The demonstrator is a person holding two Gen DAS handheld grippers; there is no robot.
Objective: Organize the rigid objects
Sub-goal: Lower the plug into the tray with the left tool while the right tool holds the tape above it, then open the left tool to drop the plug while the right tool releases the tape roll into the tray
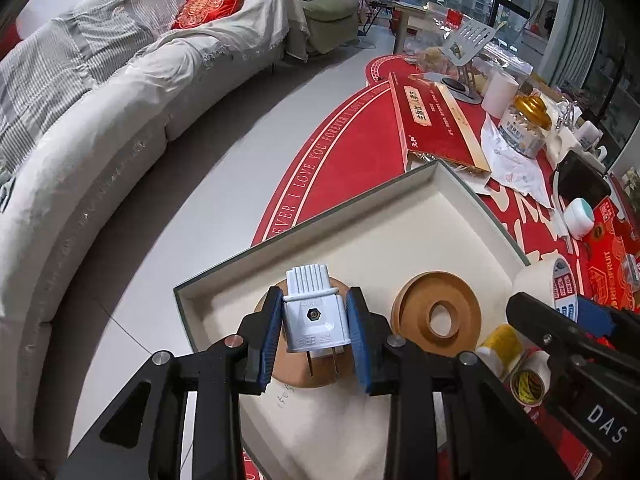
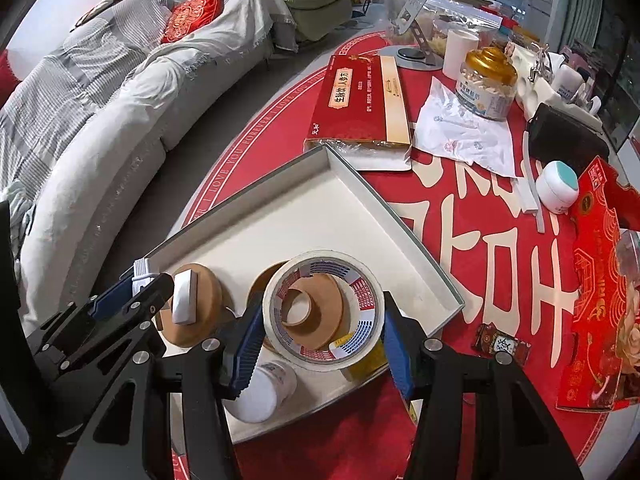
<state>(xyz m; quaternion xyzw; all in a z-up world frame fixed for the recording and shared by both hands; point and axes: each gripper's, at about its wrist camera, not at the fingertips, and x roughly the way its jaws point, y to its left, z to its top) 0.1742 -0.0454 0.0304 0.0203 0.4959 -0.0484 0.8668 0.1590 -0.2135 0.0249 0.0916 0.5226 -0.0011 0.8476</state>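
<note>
Gently lower both loads into the tray (image 1: pixel 460 184) (left tongs (image 1: pixel 314 326) clamp the plug (image 1: pixel 312 312), right tongs (image 2: pixel 320 328) the tape roll (image 2: pixel 324 308)) onto bare floor beside the wooden discs (image 1: pixel 436 314), then release.

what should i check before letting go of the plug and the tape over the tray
1. Left gripper pads clamp the white plug: ok.
2. Right gripper pads clamp the tape roll: ok.
3. Plug is over the tray, above a wooden disc: ok.
4. Tape roll is over the tray, above the wooden ring: ok.
5. Plug and tape already resting on something, not hanging: cannot tell.
6. Free tray floor left for more things, at the far corner: ok.
</note>
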